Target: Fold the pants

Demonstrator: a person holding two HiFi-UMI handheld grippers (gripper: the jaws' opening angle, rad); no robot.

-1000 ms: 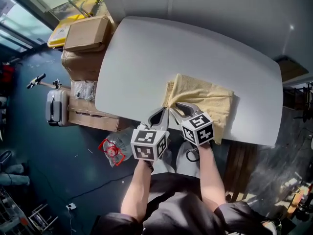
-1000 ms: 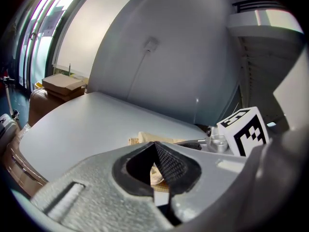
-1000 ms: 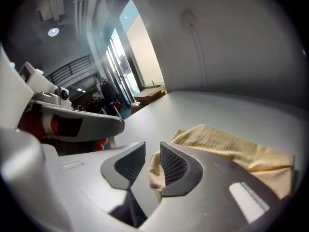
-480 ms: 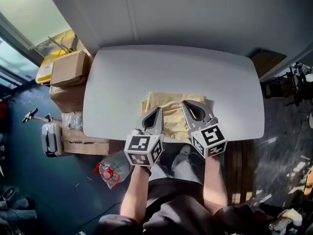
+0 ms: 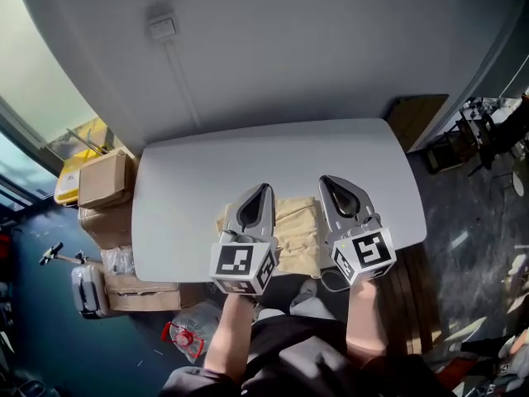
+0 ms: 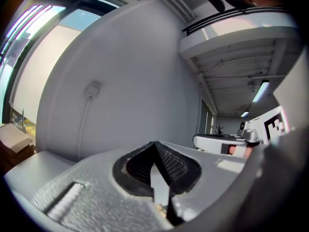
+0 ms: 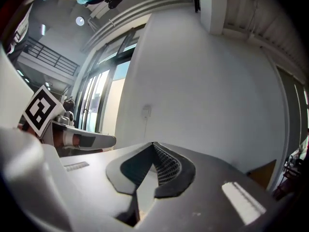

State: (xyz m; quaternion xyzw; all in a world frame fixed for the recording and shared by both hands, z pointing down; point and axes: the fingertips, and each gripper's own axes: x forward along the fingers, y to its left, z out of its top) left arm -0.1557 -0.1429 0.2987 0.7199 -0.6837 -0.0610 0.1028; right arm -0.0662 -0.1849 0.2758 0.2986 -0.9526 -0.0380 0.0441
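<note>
Both tongs have lifted off the cloth since the earlier frames, when they sat low at the near edge of the pants; now the left tongs (image 5: 262, 188) and the right tongs (image 5: 327, 179) hang above the table (image 5: 248, 151), side by side and aimed level at the pale wall (image 5: 331, 48). Each gripper view shows its ribbed black pads pressed together at the tips with nothing pinched between them, only a sliver of table and tan cloth visible through the slot below. The pants (image 5: 297, 226) lie at the lower centre of the head view, on the near edge of the table, under and between the two tongs. They are already folded into a roughly rectangular pad of pale yellow-tan fabric with soft creases across the top. I judge them light, limp and not at all fragile: a woven cloth that drapes and sags wherever it is not supported, with layers that can slip apart if only the top one is caught. For another fold I would pinch the two corners of one short edge, biting through every layer, and carry both sides over together. The table is smooth, matte grey-white with rounded corners, so I expect the pad to slide rather than catch if dragged.
</note>
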